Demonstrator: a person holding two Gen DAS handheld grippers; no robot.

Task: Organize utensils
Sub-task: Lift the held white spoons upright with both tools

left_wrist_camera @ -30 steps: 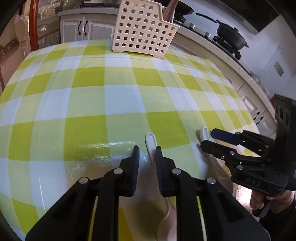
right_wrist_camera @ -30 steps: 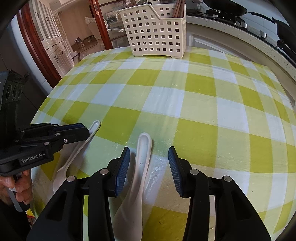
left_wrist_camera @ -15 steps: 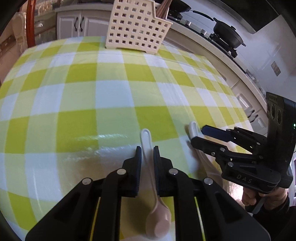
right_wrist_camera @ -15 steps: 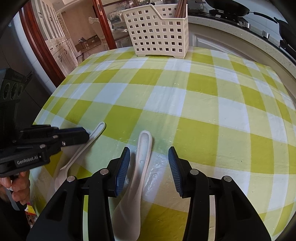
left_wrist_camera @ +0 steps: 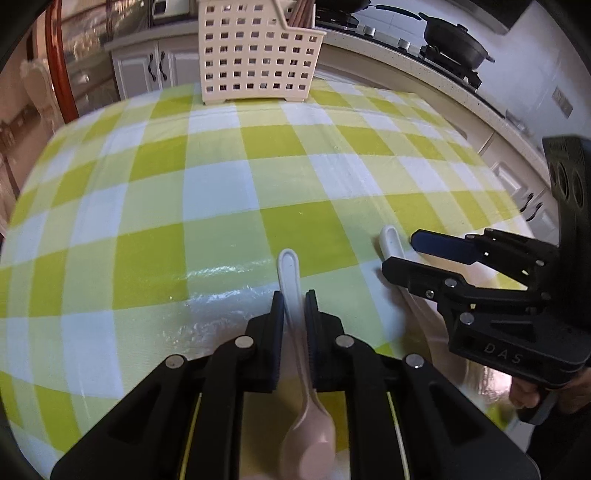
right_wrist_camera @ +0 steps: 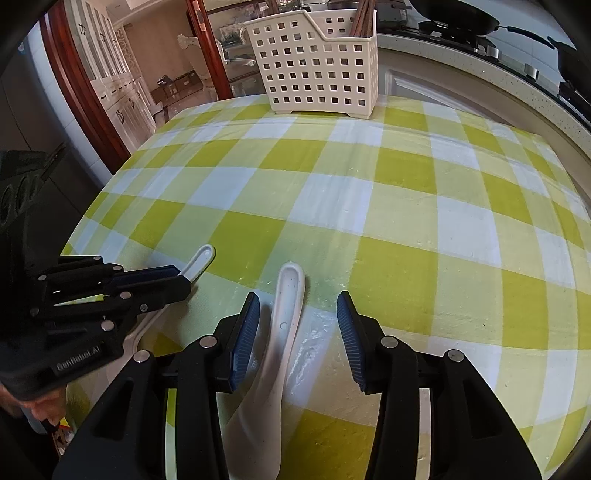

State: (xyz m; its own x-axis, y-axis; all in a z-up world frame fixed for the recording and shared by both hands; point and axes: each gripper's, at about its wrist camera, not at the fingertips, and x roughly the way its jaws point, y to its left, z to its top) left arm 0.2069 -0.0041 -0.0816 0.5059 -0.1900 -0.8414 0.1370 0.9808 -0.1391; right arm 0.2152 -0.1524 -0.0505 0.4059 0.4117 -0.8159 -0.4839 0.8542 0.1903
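Note:
My left gripper [left_wrist_camera: 294, 299] is closing on the slim handle of a small white spoon [left_wrist_camera: 288, 266], and both pads press its sides. The spoon's bowl hangs back between the finger arms. I cannot tell whether it is off the cloth. In the right wrist view that gripper [right_wrist_camera: 183, 280] sits at the left with the handle tip [right_wrist_camera: 201, 258] poking out. My right gripper [right_wrist_camera: 295, 306] stands open astride a bigger white spoon [right_wrist_camera: 284, 332] lying on the cloth, with a gap at each pad. The left wrist view shows it [left_wrist_camera: 400, 251] over that spoon [left_wrist_camera: 388, 236]. A cream perforated basket [right_wrist_camera: 317, 66] stands at the far edge.
The table wears a green and white checked cloth [right_wrist_camera: 406, 221]. Brown chopsticks [right_wrist_camera: 360, 18] stand in the basket [left_wrist_camera: 255, 55]. A stone counter with a hob and dark pans [left_wrist_camera: 454, 37] runs behind and right. White cabinets [right_wrist_camera: 125, 107] and a wooden door frame lie beyond the left edge.
My left jaws have narrowed from loosely around the small spoon's handle to pressing on it, and that hand has shifted a little. The right gripper and its spoon have stayed put.

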